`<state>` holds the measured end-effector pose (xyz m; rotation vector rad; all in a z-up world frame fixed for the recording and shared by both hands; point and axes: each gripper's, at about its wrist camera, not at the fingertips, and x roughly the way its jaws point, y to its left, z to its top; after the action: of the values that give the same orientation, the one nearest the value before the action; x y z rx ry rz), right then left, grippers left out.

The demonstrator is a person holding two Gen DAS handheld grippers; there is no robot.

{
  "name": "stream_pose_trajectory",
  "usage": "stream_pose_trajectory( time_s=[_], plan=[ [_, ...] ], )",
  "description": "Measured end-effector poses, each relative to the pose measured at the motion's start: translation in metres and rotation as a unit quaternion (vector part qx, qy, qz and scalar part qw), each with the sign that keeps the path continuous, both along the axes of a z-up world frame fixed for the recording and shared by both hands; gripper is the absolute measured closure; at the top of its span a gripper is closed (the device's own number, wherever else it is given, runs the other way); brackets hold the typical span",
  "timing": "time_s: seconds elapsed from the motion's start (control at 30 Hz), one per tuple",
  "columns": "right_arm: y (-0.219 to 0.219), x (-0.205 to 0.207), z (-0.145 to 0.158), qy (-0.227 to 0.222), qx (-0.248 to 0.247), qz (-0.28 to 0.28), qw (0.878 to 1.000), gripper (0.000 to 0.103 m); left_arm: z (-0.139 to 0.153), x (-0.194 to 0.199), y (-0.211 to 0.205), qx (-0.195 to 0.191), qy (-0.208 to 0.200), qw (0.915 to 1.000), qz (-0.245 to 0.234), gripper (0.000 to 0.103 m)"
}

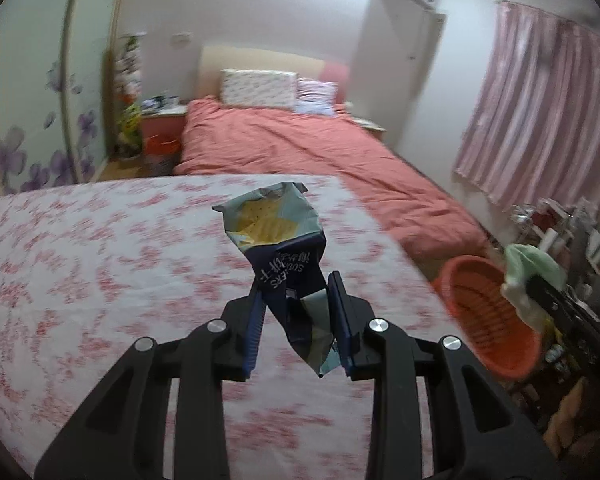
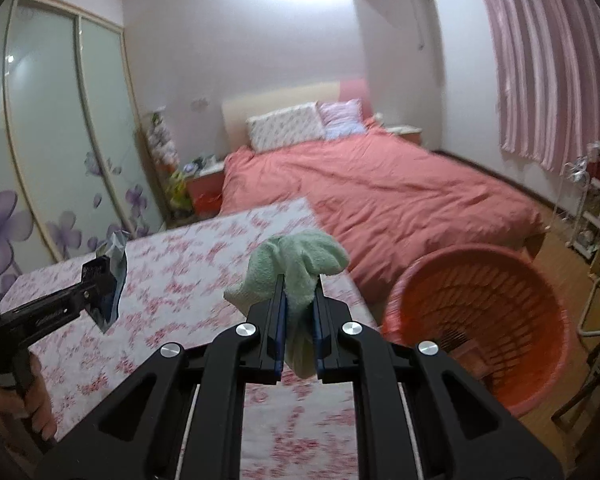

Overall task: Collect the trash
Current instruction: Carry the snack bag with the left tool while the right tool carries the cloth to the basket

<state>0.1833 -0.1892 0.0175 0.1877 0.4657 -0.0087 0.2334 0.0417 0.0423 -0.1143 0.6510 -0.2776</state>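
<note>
1. Left tongs (image 1: 296, 300): jaws closed on the lower, twisted end of a crumpled snack wrapper (image 1: 278, 236). The wrapper is dark blue with a pale top panel showing yellow crackers. It stands up above the fingers, clear of the surface beneath.
2. The right wrist view shows the same left tongs (image 2: 100, 296) at far left, wrapper (image 2: 110, 280) pinched at the tip and held above the desk.
3. Right tongs (image 2: 298, 316): jaws drawn close together, clamped on a pale green cloth (image 2: 296, 268). The cloth bunches out above the fingers and a tail hangs below them.
4. From the left wrist view, the green cloth (image 1: 532, 276) and the dark tip of the right tongs (image 1: 540, 288) sit at the right, in front of the basket's rim.
5. Desk (image 1: 100, 272) with a white cover in red floral print lies under both tongs.
6. Orange plastic basket (image 2: 500, 320) with a slatted wall sits just beside the desk's right edge, lower than its top. What its inside holds cannot be made out.
7. Background: bed (image 2: 380, 192) with a coral cover, two pillows (image 2: 288, 126) at the head, pink curtain (image 2: 552, 60) at right, wardrobe (image 2: 60, 120) with purple flower doors at left.
</note>
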Motion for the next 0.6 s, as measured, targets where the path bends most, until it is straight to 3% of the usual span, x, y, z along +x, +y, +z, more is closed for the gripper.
stream_pose_trajectory(
  time_s=[0.23,0.6],
  plan=[
    [-0.040,-0.015,0.007,-0.030,0.006,-0.060,0.998,0.092,0.015,-0.020,-0.065,-0.015,-0.016,0.9971,-0.073,0.072],
    [-0.092,-0.025,0.000,-0.045,0.018,-0.125,0.991,0.092,0.012,-0.031,-0.147,-0.032,-0.013,0.9872,-0.156,0.072]
  ],
)
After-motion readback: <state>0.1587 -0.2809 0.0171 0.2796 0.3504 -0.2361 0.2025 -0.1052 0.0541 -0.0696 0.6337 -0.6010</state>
